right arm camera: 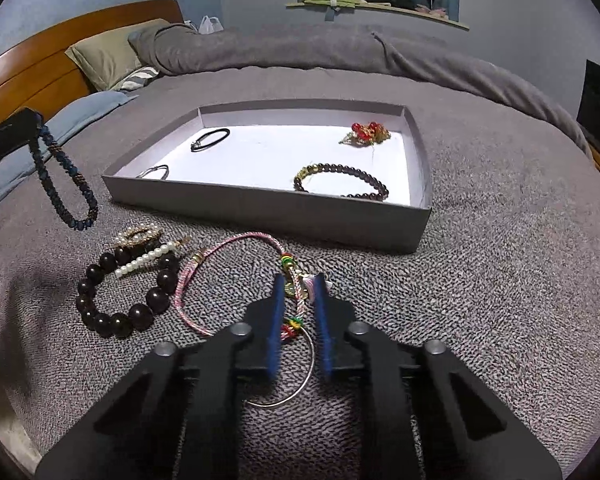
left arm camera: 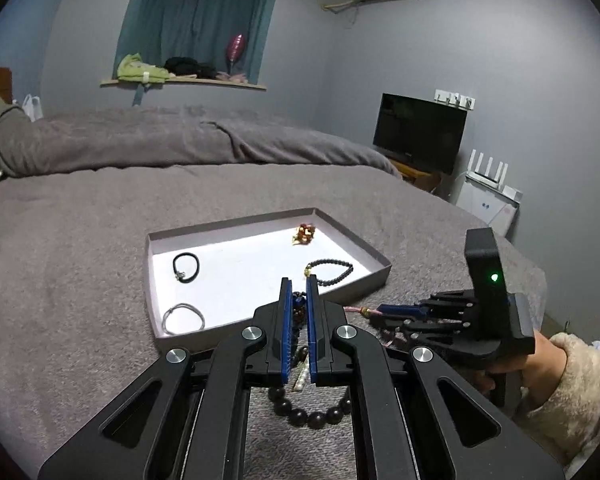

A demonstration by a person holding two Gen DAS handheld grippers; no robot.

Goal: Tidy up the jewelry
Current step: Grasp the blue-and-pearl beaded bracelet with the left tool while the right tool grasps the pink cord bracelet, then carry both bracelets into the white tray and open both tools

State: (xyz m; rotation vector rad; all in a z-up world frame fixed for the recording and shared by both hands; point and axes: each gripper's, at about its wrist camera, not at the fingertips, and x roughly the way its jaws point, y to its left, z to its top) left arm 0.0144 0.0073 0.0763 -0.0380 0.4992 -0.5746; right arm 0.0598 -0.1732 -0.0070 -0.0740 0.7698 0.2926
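Note:
A grey shallow tray (left arm camera: 364, 246) (right arm camera: 260, 208) lies on the bed and holds a black band (left arm camera: 186, 266), a silver ring bracelet (left arm camera: 183, 317), a red-gold ornament (right arm camera: 366, 133) and a dark beaded bracelet (right arm camera: 342, 182). My left gripper (left arm camera: 299, 282) is shut on a blue-brown beaded bracelet (right arm camera: 62, 184), which hangs from it above the bed left of the tray. My right gripper (right arm camera: 298, 280) is partly open, its fingers either side of a pink woven cord bracelet (right arm camera: 216, 256) lying on the bed. A big dark bead bracelet (right arm camera: 120, 300) and a pearl hair clip (right arm camera: 146, 262) lie beside it.
A thin silver bangle (right arm camera: 300, 384) lies under the right gripper. The grey blanket (right arm camera: 500, 280) covers the bed. Pillows (right arm camera: 108, 56) and a wooden headboard (right arm camera: 40, 64) are at the far left. A TV (left arm camera: 420, 132) stands beyond the bed.

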